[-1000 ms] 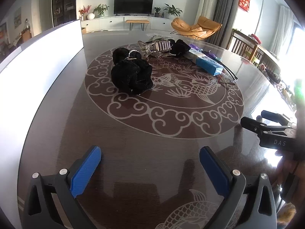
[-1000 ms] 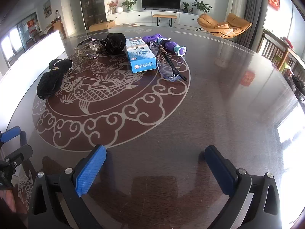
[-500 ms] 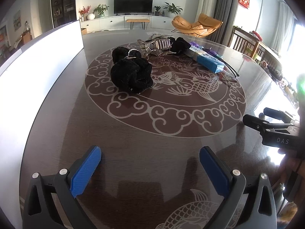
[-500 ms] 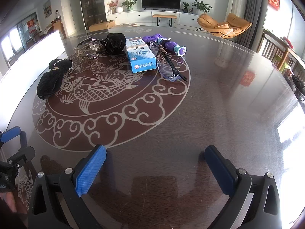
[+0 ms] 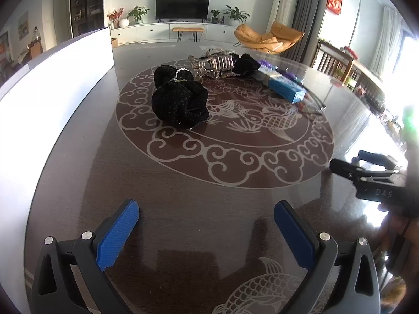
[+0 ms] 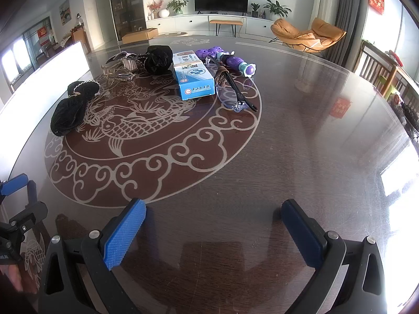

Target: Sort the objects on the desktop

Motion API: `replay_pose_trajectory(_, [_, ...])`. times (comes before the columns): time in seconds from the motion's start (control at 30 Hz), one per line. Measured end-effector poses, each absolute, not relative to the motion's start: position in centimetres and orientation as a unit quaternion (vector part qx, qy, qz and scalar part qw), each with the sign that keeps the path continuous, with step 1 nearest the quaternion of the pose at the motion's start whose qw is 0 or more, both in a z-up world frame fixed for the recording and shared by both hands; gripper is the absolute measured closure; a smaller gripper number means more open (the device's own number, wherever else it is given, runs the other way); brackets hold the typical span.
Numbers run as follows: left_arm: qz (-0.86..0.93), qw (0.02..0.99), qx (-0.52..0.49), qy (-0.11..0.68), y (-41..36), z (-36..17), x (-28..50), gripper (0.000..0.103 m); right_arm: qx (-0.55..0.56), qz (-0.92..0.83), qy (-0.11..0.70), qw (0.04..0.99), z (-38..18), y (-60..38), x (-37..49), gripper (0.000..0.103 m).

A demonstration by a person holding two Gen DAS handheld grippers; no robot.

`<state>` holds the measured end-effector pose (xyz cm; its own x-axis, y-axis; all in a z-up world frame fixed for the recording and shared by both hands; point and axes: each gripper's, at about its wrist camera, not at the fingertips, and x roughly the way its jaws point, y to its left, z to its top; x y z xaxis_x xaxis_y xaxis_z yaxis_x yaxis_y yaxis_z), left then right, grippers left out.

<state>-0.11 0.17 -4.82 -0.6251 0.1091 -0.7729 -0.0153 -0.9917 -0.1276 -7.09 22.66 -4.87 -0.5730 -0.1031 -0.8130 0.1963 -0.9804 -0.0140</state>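
Several objects lie at the far side of the round dark table (image 6: 301, 144): a black scrunchie pile (image 5: 179, 98) (image 6: 72, 104), clear hair claws (image 5: 213, 64) (image 6: 120, 66), another black scrunchie (image 6: 157, 59), a blue-and-white box (image 6: 192, 77) (image 5: 284, 87), clear glasses (image 6: 231, 94) and a purple toy (image 6: 230, 60). My left gripper (image 5: 205, 225) is open and empty above the near table edge. My right gripper (image 6: 213, 225) is open and empty, also near the front edge. Each gripper shows at the side of the other's view.
A long white panel (image 5: 49, 89) runs along the table's left side. Chairs (image 6: 377, 62) stand past the table's right edge. A TV unit and an orange lounge chair (image 6: 309, 35) are in the room behind.
The left gripper has drifted slightly forward toward the black scrunchie pile. The right gripper has barely moved. Both stay open.
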Motion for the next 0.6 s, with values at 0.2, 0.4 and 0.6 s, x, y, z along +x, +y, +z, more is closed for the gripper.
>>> replay_pose_trajectory(0.2, [0.899, 0.045, -0.428, -0.075, -0.3, -4.6, -0.4, 0.000, 0.454, -0.885, 0.051, 0.085, -4.9, 22.7, -7.1, 0.000])
replay_pose_trajectory(0.4, [0.885, 0.041, -0.453, -0.103, -1.3, -4.1, -5.9, 0.000, 0.454, -0.885, 0.051, 0.084, -4.9, 22.6, -7.1, 0.000])
replay_pose_trajectory(0.6, [0.874, -0.011, -0.477, -0.095, -2.9, -4.6, -13.5, 0.000, 0.454, -0.885, 0.051, 0.084, -4.9, 22.6, -7.1, 0.000])
